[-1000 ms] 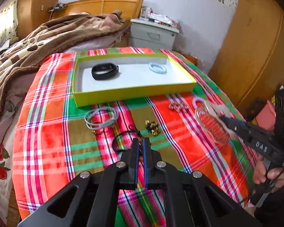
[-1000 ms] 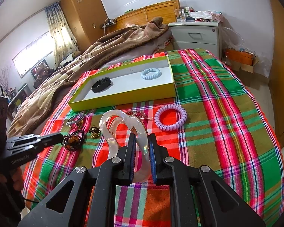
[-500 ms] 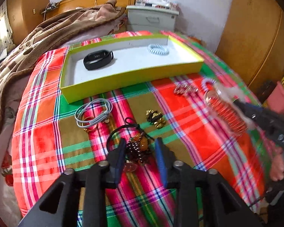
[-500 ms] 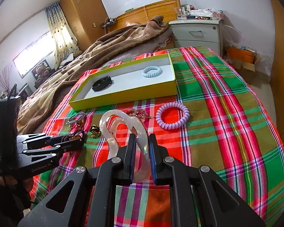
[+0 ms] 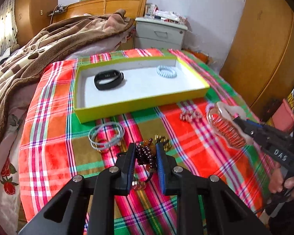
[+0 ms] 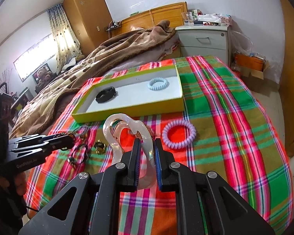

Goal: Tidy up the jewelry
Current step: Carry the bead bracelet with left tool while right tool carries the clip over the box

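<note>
Left tool (image 5: 146,156): jaws closing, dark beaded bracelet (image 5: 146,155) bunched between the pads, both sides touching the beads. The bracelet is a clump with no clear long axis; an amber bead shows at its top and its black cord trails down toward the plaid cloth (image 5: 49,156). From the right wrist view the clump sits at the tip of that tool (image 6: 68,138), cord hanging below it.

Right tool (image 6: 147,152): pinching the clear hair claw clip (image 6: 127,137). Pads are on the near end of the clip. Its long axis runs straight out along the fingers, curved far end pointing toward the yellow tray (image 6: 127,110). From the left wrist view the clip (image 5: 225,125) sticks out of the tool tip up and to the left, clear of the cloth.

Yellow tray (image 5: 139,102) lies on the cloth beyond both tools, long side across the view. Inside: black wristband (image 5: 107,79) on the left, pale blue coil hair tie (image 5: 166,71) on the right, well apart.

On the cloth between tray and tools:
- grey cord loop (image 5: 105,135)
- small gold piece (image 5: 162,141)
- small metallic piece (image 5: 190,115)
- lilac coil hair tie (image 6: 179,134), just right of the clip
</note>
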Demonstrator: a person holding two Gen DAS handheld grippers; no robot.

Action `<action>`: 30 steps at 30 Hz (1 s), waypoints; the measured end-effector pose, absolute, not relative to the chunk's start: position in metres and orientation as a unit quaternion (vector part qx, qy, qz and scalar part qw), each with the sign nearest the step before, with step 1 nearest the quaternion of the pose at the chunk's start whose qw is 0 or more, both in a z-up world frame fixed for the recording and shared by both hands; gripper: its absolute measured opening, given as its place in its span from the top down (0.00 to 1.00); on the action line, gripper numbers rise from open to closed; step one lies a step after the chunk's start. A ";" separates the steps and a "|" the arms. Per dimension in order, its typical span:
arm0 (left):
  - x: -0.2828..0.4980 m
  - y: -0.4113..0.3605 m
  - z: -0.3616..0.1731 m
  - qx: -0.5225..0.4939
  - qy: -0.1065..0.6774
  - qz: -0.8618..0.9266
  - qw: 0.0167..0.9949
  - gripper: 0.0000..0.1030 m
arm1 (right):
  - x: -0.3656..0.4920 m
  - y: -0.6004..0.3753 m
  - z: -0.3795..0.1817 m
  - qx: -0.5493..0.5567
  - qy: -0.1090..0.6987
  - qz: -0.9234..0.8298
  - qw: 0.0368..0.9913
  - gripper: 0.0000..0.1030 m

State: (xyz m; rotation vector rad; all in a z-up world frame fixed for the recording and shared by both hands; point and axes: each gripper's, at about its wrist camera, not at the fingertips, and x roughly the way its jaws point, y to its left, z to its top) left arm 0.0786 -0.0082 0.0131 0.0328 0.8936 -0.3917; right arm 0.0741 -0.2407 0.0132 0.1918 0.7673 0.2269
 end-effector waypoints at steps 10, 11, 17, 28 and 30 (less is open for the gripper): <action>0.114 0.008 0.038 -0.003 0.407 -0.179 0.896 0.79 | 0.122 -0.231 0.039 0.076 0.361 0.114 0.922 0.86; 0.120 0.010 0.039 -0.005 0.407 -0.179 0.896 0.79 | 0.132 -0.228 0.040 0.075 0.361 0.116 0.922 0.86; 0.155 0.017 0.038 -0.012 0.407 -0.165 0.898 0.79 | 0.178 -0.216 0.034 0.067 0.381 0.117 0.914 0.86; 0.200 0.023 0.015 -0.025 0.429 -0.145 0.891 0.79 | 0.254 -0.198 0.008 0.068 0.430 0.112 0.893 0.86; 0.206 0.023 0.009 -0.027 0.435 -0.144 0.888 0.79 | 0.263 -0.194 0.005 0.066 0.436 0.113 0.890 0.86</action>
